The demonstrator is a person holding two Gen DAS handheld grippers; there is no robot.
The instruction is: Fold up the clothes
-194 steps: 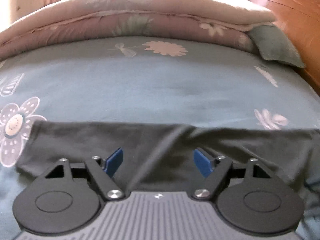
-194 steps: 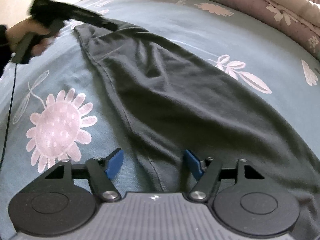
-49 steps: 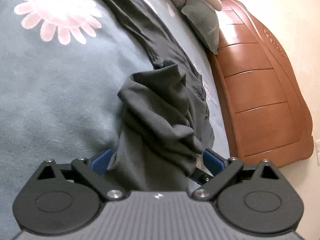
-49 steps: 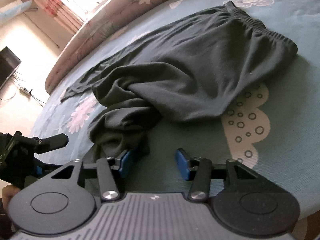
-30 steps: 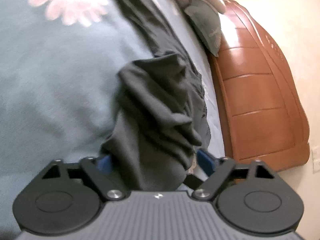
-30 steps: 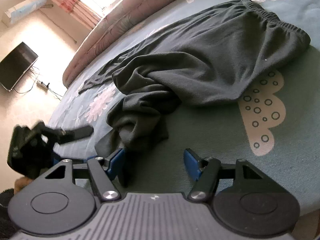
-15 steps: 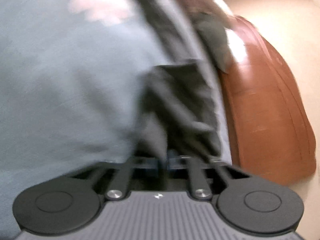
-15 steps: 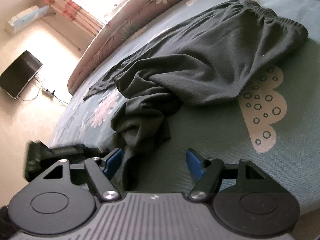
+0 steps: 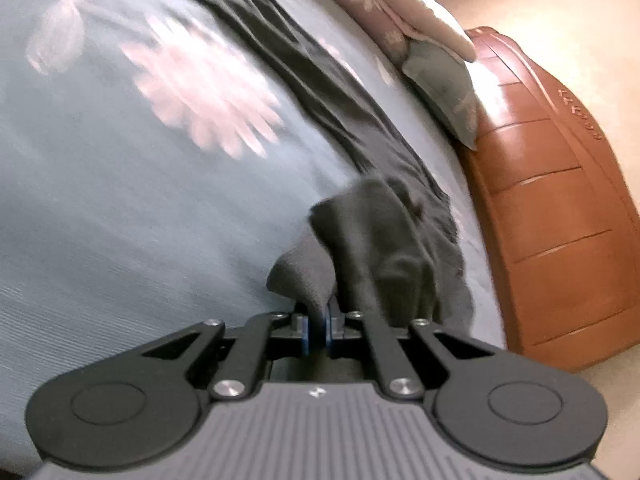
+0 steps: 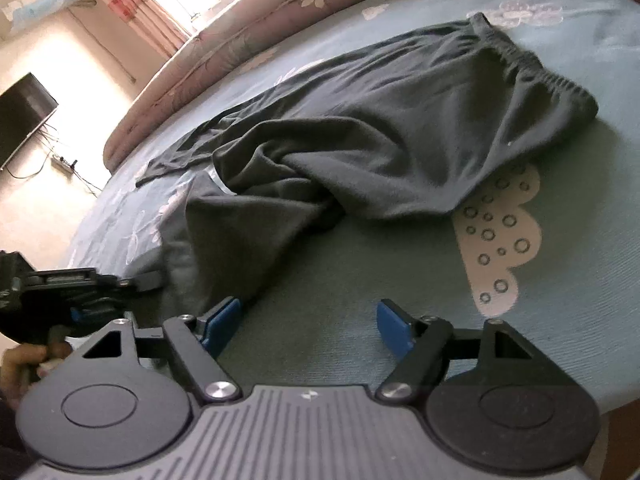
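Dark grey trousers (image 10: pixel 400 128) lie across the blue-green bedsheet (image 10: pixel 360 272), waistband (image 10: pixel 532 64) at the far right, one leg bunched in the middle. My left gripper (image 9: pixel 316 330) is shut on the end of the near trouser leg (image 9: pixel 376 248) and pulls it toward me. It also shows in the right wrist view (image 10: pixel 150 280) at the left, holding the stretched leg (image 10: pixel 240 236). My right gripper (image 10: pixel 308 322) is open and empty over the sheet, its left pad beside the stretched leg.
A folded quilt (image 10: pixel 248 36) runs along the far side of the bed. A green pillow (image 9: pixel 444 92) and a wooden headboard (image 9: pixel 560 208) are at the right in the left wrist view. A TV (image 10: pixel 22 116) and cables stand beyond the bed.
My left gripper has closed on the trouser leg and drawn it back, stretching the bunched cloth out. My right gripper has stayed open and shifted slightly.
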